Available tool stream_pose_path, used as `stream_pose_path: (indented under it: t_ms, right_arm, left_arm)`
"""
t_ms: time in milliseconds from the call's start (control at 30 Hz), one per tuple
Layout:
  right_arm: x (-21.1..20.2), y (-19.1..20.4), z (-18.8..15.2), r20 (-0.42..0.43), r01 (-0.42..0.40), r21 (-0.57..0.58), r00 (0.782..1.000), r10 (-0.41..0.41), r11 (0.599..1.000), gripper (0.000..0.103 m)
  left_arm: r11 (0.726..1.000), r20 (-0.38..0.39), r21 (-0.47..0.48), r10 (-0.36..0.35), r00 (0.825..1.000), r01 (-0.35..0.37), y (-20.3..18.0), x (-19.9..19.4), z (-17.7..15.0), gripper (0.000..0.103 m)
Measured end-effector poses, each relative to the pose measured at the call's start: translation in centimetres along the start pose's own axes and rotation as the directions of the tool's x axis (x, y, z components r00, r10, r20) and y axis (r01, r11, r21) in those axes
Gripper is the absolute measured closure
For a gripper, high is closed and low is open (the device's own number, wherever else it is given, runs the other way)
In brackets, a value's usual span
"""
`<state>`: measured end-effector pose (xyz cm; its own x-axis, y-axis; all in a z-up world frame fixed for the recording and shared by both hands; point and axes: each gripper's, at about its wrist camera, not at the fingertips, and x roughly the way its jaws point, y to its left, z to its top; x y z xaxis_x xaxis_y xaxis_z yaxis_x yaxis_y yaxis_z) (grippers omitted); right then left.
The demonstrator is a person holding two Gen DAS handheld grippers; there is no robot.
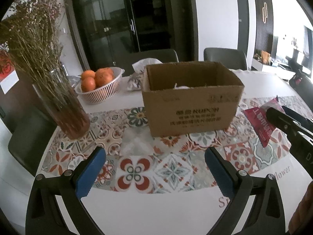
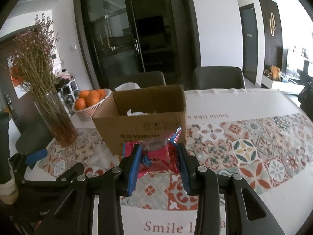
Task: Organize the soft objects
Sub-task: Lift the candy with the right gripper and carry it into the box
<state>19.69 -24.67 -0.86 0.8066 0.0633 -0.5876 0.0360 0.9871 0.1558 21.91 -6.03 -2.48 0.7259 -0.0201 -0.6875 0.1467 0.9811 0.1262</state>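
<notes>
An open cardboard box [image 1: 190,99] stands on the patterned tablecloth, with something white lying inside it [image 1: 181,87]. The box also shows in the right wrist view [image 2: 140,121]. My right gripper [image 2: 158,150] is shut on a pink plastic packet [image 2: 156,156] and holds it above the table, just in front of the box's right corner. In the left wrist view the packet [image 1: 258,123] hangs from the right gripper [image 1: 273,115] to the right of the box. My left gripper [image 1: 154,156] is open and empty, in front of the box.
A glass vase of dried flowers [image 1: 62,105] stands at the left. A white basket of oranges [image 1: 99,86] sits behind it, next to a tissue pack [image 1: 137,78]. Dark chairs [image 1: 225,58] line the table's far side.
</notes>
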Motion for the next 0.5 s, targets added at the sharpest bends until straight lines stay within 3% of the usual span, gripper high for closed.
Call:
stream_pose_path:
  t_ms: [500]
  right_arm:
    - [2.9, 1.6, 3.8, 0.044, -0.029, -0.033, 0.999, 0.03, 0.999, 0.065]
  left_arm:
    - [1.0, 0.034, -0.026, 0.015, 0.999, -0.014, 1.8, 1.8, 3.0, 0.0]
